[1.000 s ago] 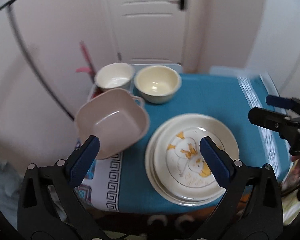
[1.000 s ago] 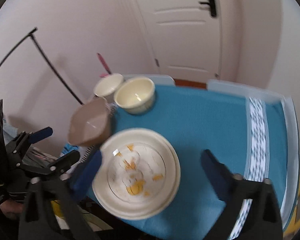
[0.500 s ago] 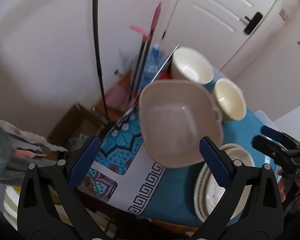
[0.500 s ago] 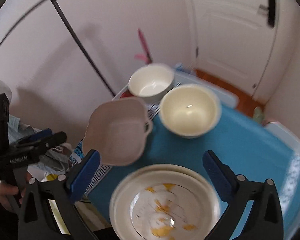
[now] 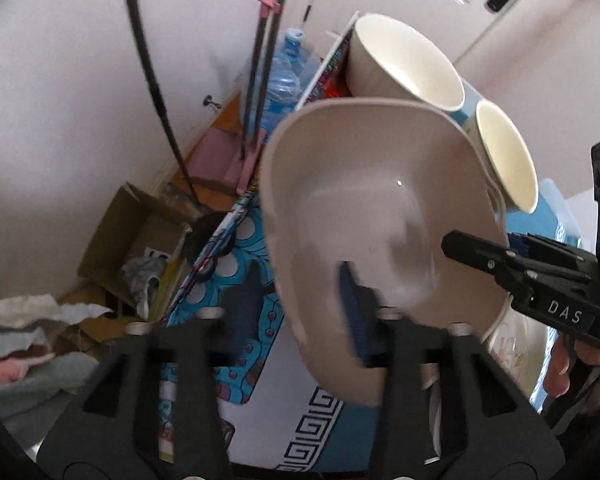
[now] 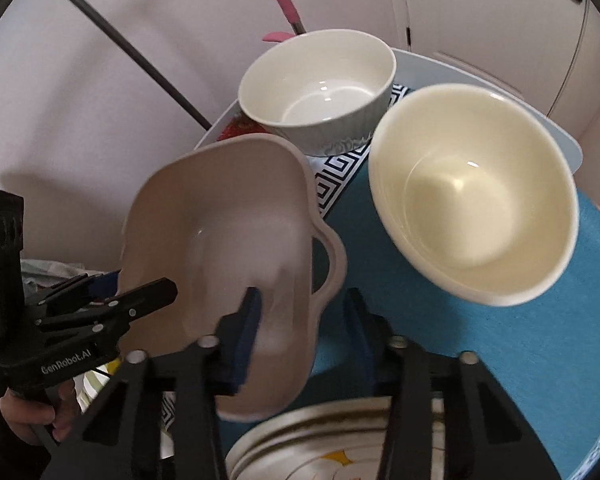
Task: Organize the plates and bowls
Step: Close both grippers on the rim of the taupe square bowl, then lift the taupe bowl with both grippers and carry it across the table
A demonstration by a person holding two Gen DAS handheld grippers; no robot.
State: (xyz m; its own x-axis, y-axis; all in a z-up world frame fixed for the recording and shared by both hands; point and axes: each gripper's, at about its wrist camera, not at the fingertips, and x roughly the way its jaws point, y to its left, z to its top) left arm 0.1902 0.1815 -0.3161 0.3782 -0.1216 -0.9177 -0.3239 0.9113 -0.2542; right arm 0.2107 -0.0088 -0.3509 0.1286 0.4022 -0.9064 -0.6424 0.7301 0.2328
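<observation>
the left claw [image 5: 296, 312] straddles the near wall of the pink dish [image 5: 364, 216], closing on it; the right claw [image 6: 304, 332] straddles its handle side likewise. firm grip i cannot tell. dish hangs tilted over the bench's [image 6: 480, 344] left edge. plates [image 6: 320, 440] lie nearest, two bowls [image 6: 476, 192] beyond; open bench to the right.
</observation>
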